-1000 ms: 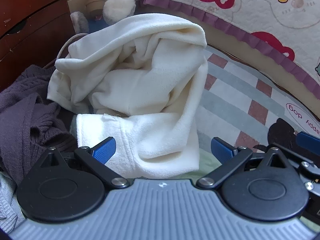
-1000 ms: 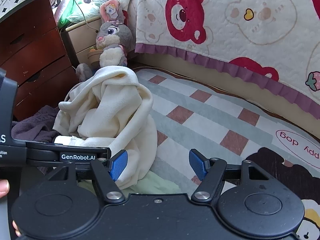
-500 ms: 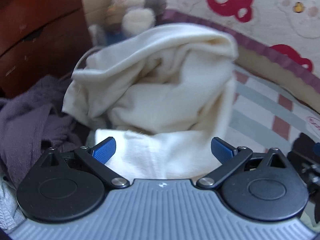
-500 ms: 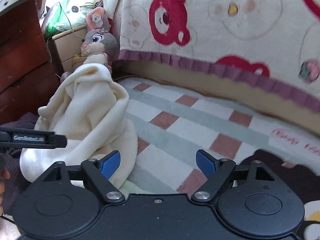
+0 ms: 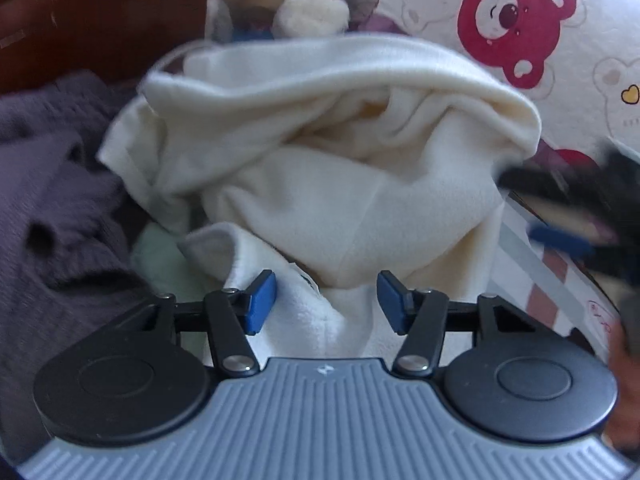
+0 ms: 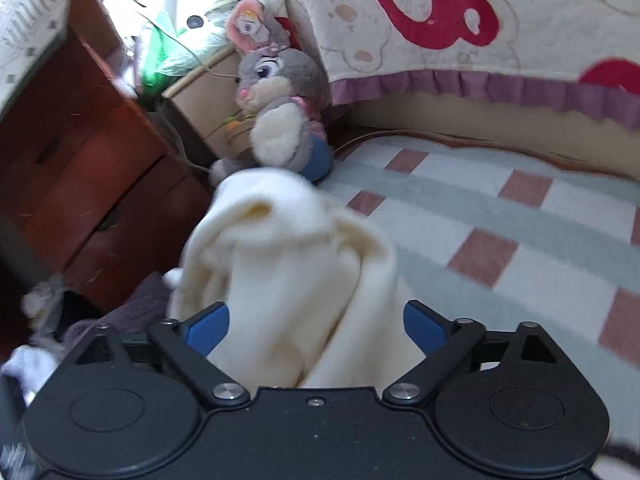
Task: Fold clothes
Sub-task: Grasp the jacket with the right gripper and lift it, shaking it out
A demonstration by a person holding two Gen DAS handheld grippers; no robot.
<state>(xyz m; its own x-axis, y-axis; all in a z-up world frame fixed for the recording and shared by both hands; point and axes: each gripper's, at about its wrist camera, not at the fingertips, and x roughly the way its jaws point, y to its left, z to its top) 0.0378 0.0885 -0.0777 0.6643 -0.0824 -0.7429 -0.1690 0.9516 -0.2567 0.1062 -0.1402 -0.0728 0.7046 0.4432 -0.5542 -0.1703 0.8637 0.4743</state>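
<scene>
Two grippers converge on a cream fleece garment (image 5: pixel 320 168) heaped on the bed (image 6: pixel 500 216).
Left gripper (image 5: pixel 326 300) jaws closing around its white hem; right gripper (image 6: pixel 316 326) jaws released, straddling it, below the plush rabbit (image 6: pixel 280 108).

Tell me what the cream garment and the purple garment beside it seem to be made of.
The cream garment looks like soft fleece: matte, faintly napped, with thick rounded folds and no visible weave. It could be brushed cotton instead; blur leaves that open. The purple garment looks like a knit, probably wool or acrylic: a ribbed, slightly fuzzy surface that slumps heavily.
</scene>
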